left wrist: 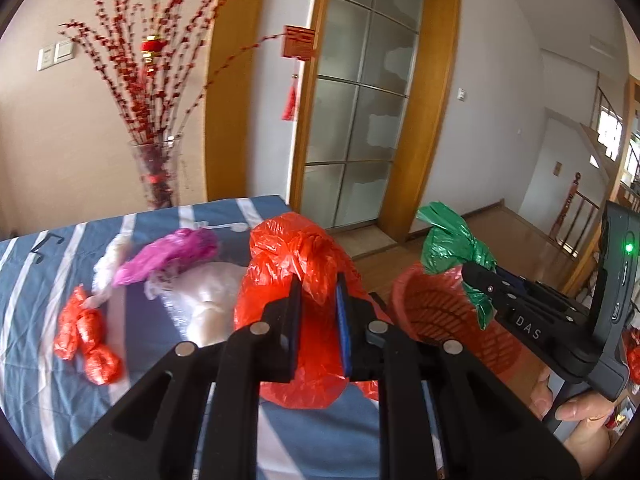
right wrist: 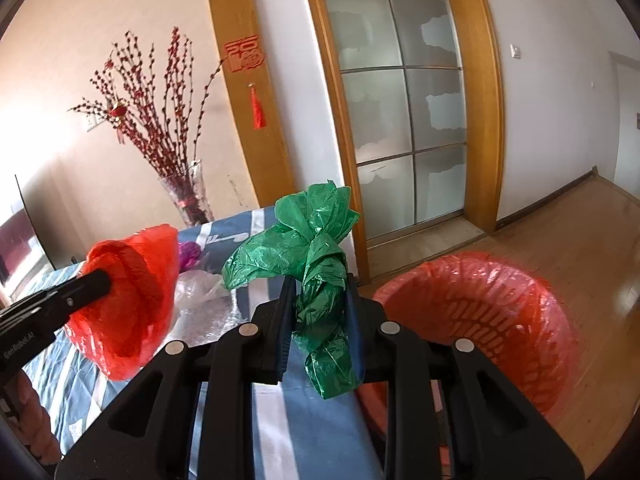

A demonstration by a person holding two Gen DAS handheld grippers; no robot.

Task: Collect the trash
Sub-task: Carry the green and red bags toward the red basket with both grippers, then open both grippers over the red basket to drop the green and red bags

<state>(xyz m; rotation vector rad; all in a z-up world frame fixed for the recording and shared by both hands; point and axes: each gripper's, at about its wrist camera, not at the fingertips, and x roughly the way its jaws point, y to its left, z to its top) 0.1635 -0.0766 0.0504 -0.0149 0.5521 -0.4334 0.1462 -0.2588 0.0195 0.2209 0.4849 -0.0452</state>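
The right gripper (right wrist: 318, 312) pinched a knotted green bag (right wrist: 316, 264), lifted beside the red-lined basket (right wrist: 500, 320), apparently for dropping in; the left gripper (left wrist: 319, 312) clamped a red bag (left wrist: 296, 264) above the striped table (left wrist: 36, 292); more bags lay behind.

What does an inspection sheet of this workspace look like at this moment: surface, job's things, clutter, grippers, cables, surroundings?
Surface: table under a blue-and-white striped cloth.
Job's things: red plastic bag and green plastic bag, both held off the table; red-lined basket bin on the floor beside the table.
Clutter: knotted red bag, purple bag and clear bags lying on the cloth.
Grippers: left gripper shut on the red plastic bag; right gripper shut on the green plastic bag.
Cables: nothing seen.
Surroundings: glass vase of red branches, frosted-glass door, wooden floor.
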